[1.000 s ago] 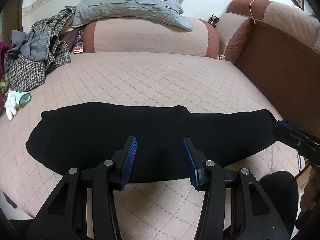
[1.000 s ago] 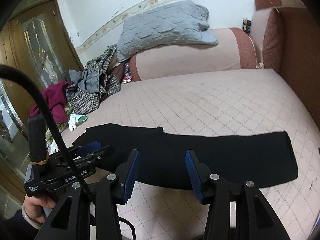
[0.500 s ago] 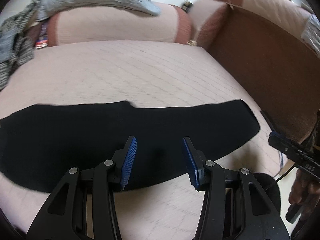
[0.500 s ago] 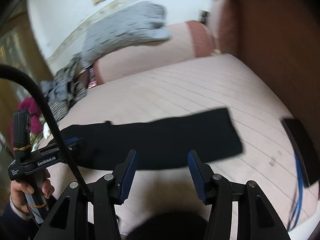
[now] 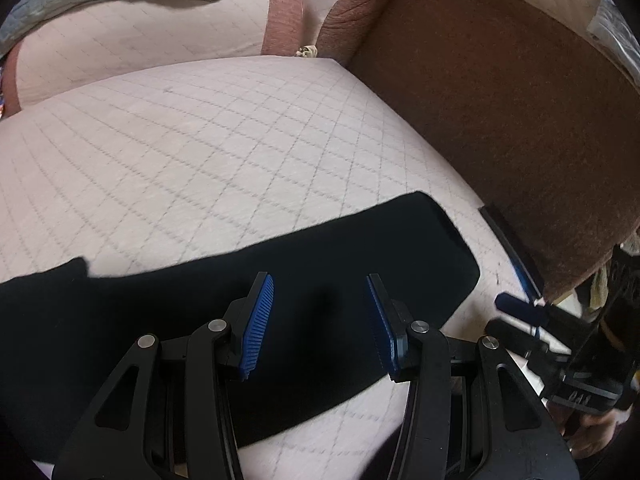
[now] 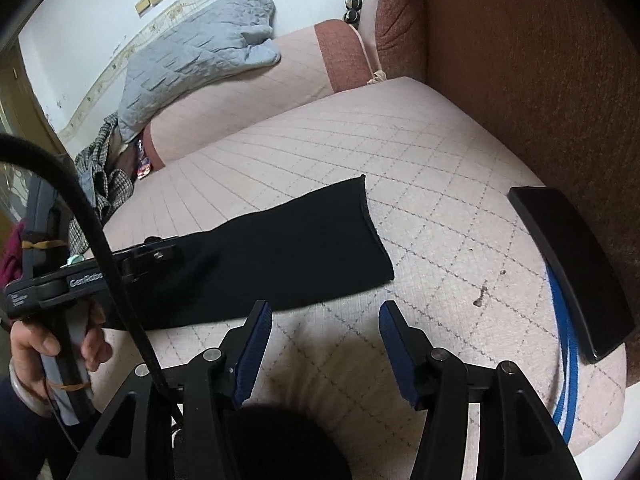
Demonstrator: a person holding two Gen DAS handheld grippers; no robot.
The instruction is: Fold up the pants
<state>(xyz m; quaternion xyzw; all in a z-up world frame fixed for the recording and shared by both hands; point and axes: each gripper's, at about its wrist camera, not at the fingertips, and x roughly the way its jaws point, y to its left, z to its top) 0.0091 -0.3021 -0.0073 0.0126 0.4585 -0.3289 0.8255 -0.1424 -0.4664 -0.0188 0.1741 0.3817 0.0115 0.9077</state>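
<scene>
Because the black pants [image 6: 288,256] lie as one long dark strip, already halved lengthwise it seems, across the quilted pink sofa seat [image 5: 224,148], the cuff end sits flat near the brown sofa arm [image 5: 500,112] while the waist end runs out of sight past the left edge of the left wrist view. The left tool [image 5: 320,316] hangs over the leg part, jaws at a middling gap with nothing between the pads; whether they touch the cloth I cannot tell. The right tool [image 6: 324,348] hovers over bare seat just short of the cuff, its jaws opening, with nothing between them. A hand [image 6: 44,344] carries the left tool's handle.

The risks, as I judge them: a pinch on the top layer alone would peel the two legs apart as the cuff is lifted; a bite on the quilted cover under the cloth would drag the seat cover too. If the two tools grip at uneven points along the hem, the fold will land skewed. A dark flat object [image 6: 576,272] with a blue cord [image 6: 564,352] lies close beside the cuff and could snag the right tool.
</scene>
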